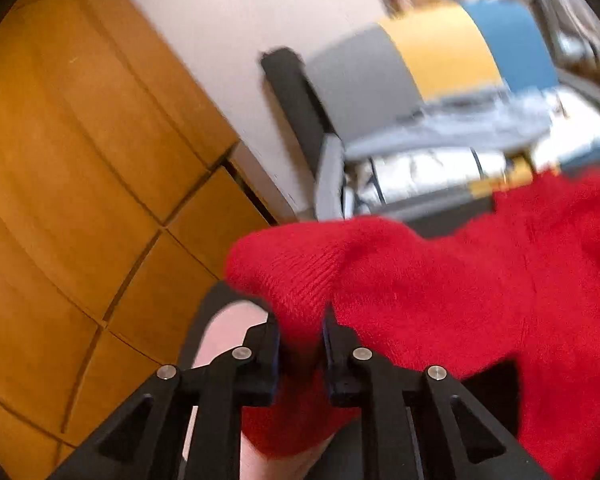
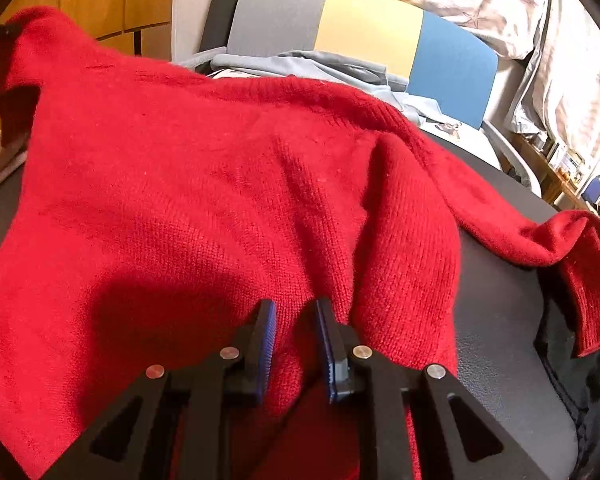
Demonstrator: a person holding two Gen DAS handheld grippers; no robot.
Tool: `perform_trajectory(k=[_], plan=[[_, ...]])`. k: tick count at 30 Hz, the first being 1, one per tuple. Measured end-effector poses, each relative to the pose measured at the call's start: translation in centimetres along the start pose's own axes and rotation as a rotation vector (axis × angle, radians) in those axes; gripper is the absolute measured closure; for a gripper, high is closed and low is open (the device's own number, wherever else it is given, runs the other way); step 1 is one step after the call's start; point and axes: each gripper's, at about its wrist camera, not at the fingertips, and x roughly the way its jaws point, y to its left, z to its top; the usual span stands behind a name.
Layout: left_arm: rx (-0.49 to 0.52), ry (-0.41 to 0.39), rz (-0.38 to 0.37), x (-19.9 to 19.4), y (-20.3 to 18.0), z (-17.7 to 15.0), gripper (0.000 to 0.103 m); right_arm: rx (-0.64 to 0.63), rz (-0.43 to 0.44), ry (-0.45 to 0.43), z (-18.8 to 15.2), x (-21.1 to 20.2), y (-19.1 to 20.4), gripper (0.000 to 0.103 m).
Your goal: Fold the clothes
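A red knit sweater (image 2: 204,184) is stretched between both grippers above a dark surface (image 2: 496,320). My right gripper (image 2: 296,316) is shut on a bunched fold of the sweater at its near edge. My left gripper (image 1: 300,320) is shut on another part of the sweater (image 1: 440,288) and holds it raised; it shows at the far left in the right wrist view (image 2: 0,32). One sleeve (image 2: 580,256) trails off to the right and hangs over the surface's edge.
A chair with grey, yellow and blue back panels (image 2: 364,28) stands behind, with pale blue clothing (image 2: 320,64) on its seat. Wooden cabinet doors (image 1: 80,160) are at the left. Patterned curtains (image 2: 540,20) hang at the right. A dark garment (image 2: 572,360) lies at the right edge.
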Motion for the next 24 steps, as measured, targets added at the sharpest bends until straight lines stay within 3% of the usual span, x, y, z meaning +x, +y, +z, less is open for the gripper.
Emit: perform_trajectory(k=[5, 8, 9, 11, 12, 13, 16, 19, 22, 24], plan=[[0.093, 0.165, -0.287, 3.4, -10.2, -6.3, 0.082, -0.004, 0.000, -0.002, 0.1, -0.1, -0.6, 0.083], [0.072, 0.106, -0.250, 2.2, -12.7, -9.7, 0.080, -0.003, 0.010, -0.004, 0.1, -0.1, -0.7, 0.083], [0.045, 0.091, -0.277, 1.6, -12.6, -10.3, 0.065, 0.002, 0.017, -0.005, 0.1, 0.0, -0.9, 0.083], [-0.032, 0.066, -0.363, 0.2, -11.5, -10.9, 0.058, 0.010, 0.028, -0.009, 0.1, 0.0, -1.2, 0.083], [-0.068, 0.044, -0.361, -0.3, -10.4, -11.1, 0.053, 0.013, 0.034, -0.010, 0.1, -0.1, -1.3, 0.083], [-0.103, 0.019, -0.344, -0.7, -9.2, -11.2, 0.045, 0.016, 0.036, -0.012, 0.0, -0.1, -1.3, 0.083], [-0.248, -0.003, -0.197, -0.5, -3.8, -11.1, 0.030, 0.009, 0.029, -0.014, -0.1, -0.2, -1.2, 0.083], [-0.406, 0.077, -0.150, 2.6, 1.4, -10.9, 0.026, -0.002, 0.017, -0.016, -0.2, -0.2, -1.0, 0.083], [-0.487, 0.160, -0.199, 5.9, 4.3, -11.2, 0.023, -0.001, 0.019, -0.017, -0.2, -0.3, -1.1, 0.083], [-0.503, 0.137, -0.293, 6.4, 4.9, -10.8, 0.023, 0.003, 0.023, -0.017, -0.2, -0.3, -1.1, 0.083]])
